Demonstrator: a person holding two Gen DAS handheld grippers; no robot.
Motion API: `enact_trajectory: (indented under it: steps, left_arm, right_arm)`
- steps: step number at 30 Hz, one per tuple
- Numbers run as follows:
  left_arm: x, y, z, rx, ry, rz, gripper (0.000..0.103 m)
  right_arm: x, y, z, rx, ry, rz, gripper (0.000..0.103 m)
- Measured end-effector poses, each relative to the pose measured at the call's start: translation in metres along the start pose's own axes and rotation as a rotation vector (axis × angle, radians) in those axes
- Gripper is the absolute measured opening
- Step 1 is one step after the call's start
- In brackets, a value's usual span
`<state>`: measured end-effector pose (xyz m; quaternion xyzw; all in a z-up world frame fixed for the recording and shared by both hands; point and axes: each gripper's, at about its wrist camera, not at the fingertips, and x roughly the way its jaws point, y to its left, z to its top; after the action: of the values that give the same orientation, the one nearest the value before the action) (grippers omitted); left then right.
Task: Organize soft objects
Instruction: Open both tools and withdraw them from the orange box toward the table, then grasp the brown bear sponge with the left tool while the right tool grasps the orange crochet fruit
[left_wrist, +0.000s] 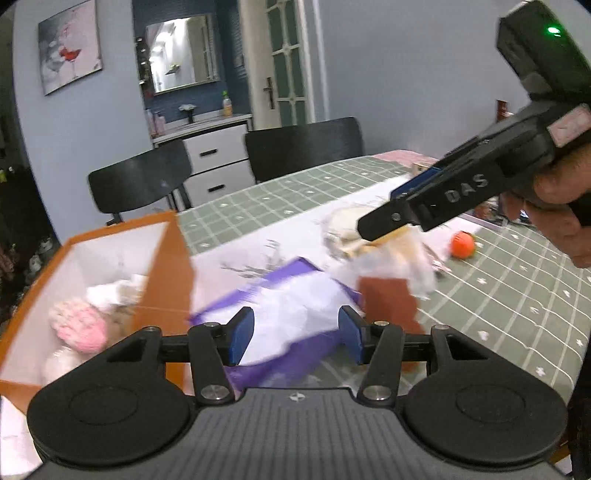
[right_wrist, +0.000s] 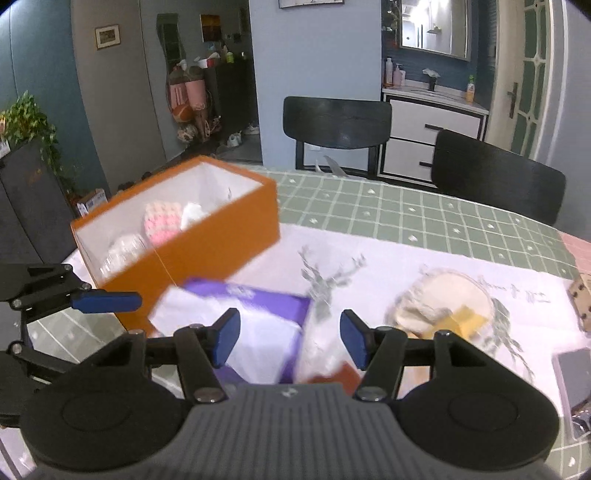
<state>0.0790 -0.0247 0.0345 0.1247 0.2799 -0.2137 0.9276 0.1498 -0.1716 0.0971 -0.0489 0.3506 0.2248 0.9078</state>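
1. Both my grippers are empty right now. My left gripper (left_wrist: 295, 332) and my right gripper (right_wrist: 290, 338) each have their jaws about half open, hanging over the purple tissue pack (left_wrist: 291, 314), nothing pinched.
2. The tissue pack lies on the table, touching the orange box (right_wrist: 207, 240) or just beside it. The box already holds a pink knitted thing (right_wrist: 162, 221) plus other soft bits.
3. Risk 1: 2 grippers aimed at 1 pack, so they could bump each other.
4. Risk 2: I pinch only the loose white tissue (right_wrist: 266, 343) and it tears or pulls out.
5. Risk 3: the view's blurry, so I think a clumsy grab could shove the box toward the table edge.
6. The orange ball (left_wrist: 462, 243) could roll if nudged.
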Motion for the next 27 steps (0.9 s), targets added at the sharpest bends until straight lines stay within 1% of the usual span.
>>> enact_trajectory:
  steps: [2, 5, 7, 9, 13, 14, 15, 16, 20, 24, 27]
  left_arm:
    - [0.001, -0.013, -0.006, 0.002, -0.006, -0.017, 0.062]
    - [0.002, -0.028, -0.015, -0.016, -0.015, -0.042, 0.067]
    - [0.007, -0.034, -0.016, -0.031, -0.008, -0.061, 0.068]
    - [0.014, -0.040, -0.019, -0.035, 0.001, -0.057, 0.068]
    - [0.028, -0.051, -0.025, -0.043, 0.007, -0.052, 0.068]
    - [0.032, -0.054, -0.028, -0.044, 0.004, -0.047, 0.069]
    - [0.034, -0.056, -0.029, -0.044, -0.001, -0.037, 0.073]
    - [0.037, -0.059, -0.031, -0.044, -0.004, -0.030, 0.076]
    - [0.046, -0.062, -0.034, -0.054, 0.004, -0.050, 0.077]
    - [0.055, -0.064, -0.037, -0.065, 0.006, -0.052, 0.082]
    - [0.058, -0.066, -0.041, -0.078, 0.004, -0.076, 0.085]
  right_arm:
    - [-0.002, -0.007, -0.014, 0.003, 0.001, -0.005, 0.060]
    - [-0.005, -0.017, -0.033, 0.023, -0.016, 0.002, 0.061]
    - [-0.006, -0.017, -0.046, -0.010, -0.033, -0.034, 0.062]
    - [-0.005, -0.017, -0.056, -0.042, -0.026, -0.049, 0.062]
    - [-0.009, -0.022, -0.066, -0.032, -0.021, -0.005, 0.063]
    - [-0.009, -0.025, -0.068, -0.026, -0.020, 0.003, 0.063]
    - [-0.010, -0.029, -0.069, -0.020, -0.019, 0.007, 0.063]
    - [-0.010, -0.033, -0.070, -0.013, -0.018, 0.007, 0.063]
    - [-0.008, -0.059, -0.075, 0.044, -0.002, -0.016, 0.064]
    - [-0.004, -0.081, -0.084, 0.103, 0.022, -0.033, 0.064]
    - [-0.003, -0.088, -0.088, 0.125, 0.035, -0.032, 0.065]
